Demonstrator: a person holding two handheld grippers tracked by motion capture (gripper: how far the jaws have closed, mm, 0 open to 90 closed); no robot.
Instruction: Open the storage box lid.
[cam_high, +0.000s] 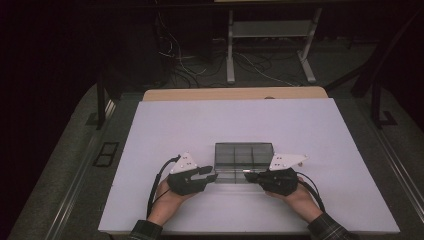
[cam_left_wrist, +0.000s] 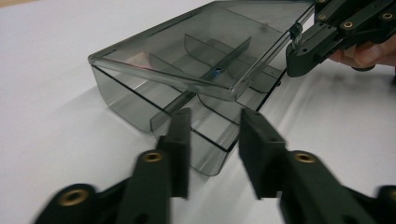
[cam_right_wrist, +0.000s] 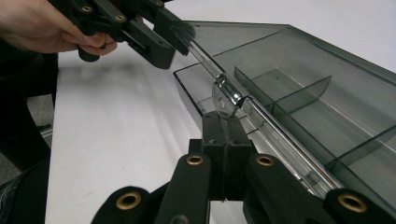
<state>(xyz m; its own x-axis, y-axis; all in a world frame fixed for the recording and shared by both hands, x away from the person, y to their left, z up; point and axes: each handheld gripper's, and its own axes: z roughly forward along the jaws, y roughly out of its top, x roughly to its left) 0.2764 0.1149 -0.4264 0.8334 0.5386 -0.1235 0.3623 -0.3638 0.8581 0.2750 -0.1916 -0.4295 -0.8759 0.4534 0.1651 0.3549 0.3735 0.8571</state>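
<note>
Smoked plastic box (cam_high: 243, 161) mid-table, lid part-raised. Right gripper (cam_right_wrist: 223, 122) clamped tight on lid's front rim, holding it up. Left gripper (cam_left_wrist: 214, 135) jaws narrowed, straddling box corner, not yet pressing, likely to steady base.

White table (cam_high: 175, 130); smoky clear compartment box (cam_high: 243, 155) on it

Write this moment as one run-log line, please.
smoky clear plastic compartment box: lid part-raised | right gripper: shut on lid's metal clasp | left gripper: astride box corner, grip unclear
</note>
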